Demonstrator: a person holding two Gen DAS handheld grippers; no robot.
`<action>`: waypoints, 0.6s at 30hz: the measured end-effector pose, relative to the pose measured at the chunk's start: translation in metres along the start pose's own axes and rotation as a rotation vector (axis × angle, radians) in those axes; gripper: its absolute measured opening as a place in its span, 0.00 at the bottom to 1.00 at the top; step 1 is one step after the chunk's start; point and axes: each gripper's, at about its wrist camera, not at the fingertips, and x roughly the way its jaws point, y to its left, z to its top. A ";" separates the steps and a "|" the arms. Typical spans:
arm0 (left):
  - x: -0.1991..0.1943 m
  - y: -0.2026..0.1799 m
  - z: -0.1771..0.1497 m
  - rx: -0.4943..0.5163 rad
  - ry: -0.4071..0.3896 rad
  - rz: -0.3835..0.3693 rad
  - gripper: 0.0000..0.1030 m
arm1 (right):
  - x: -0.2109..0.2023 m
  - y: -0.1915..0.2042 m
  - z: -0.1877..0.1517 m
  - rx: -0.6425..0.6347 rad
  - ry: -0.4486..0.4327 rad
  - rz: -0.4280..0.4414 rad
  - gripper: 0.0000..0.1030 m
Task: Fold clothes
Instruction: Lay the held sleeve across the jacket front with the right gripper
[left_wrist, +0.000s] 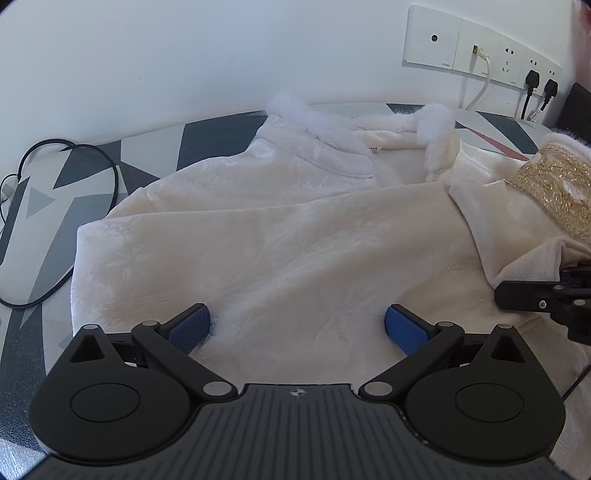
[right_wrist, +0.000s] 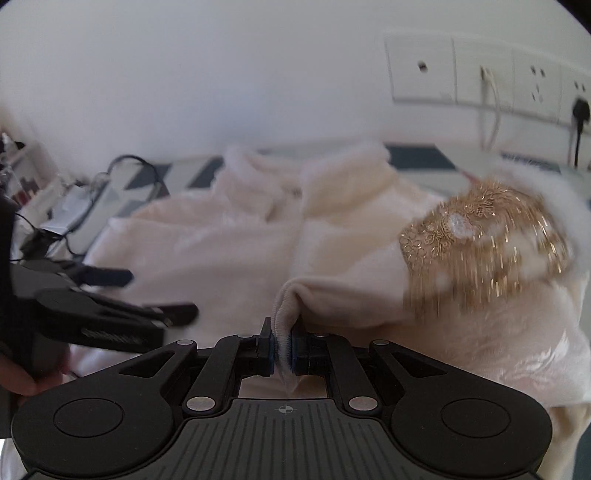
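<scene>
Two tools work one coat (left_wrist: 258, 236): the right tool (right_wrist: 282, 345) is clamped tight on a folded edge of its sleeve (right_wrist: 369, 291), while the left tool (left_wrist: 297, 326) hangs wide and holding nothing over the near hem. The coat lies spread on the patterned counter (left_wrist: 44, 206), collar (left_wrist: 369, 125) toward the wall, long axis running away from both tools. The gold-trimmed sleeve lies on the right, so the right hand is nearer for carrying it across the body.
</scene>
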 end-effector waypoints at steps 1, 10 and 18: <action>0.000 0.000 0.000 0.001 -0.001 0.000 1.00 | 0.000 -0.006 -0.002 0.041 -0.006 0.016 0.07; -0.001 0.000 0.000 0.001 -0.003 0.000 1.00 | 0.001 -0.026 -0.005 0.155 -0.014 0.066 0.06; -0.001 0.000 0.001 -0.002 -0.005 0.003 1.00 | 0.001 -0.030 -0.004 0.164 -0.011 0.084 0.06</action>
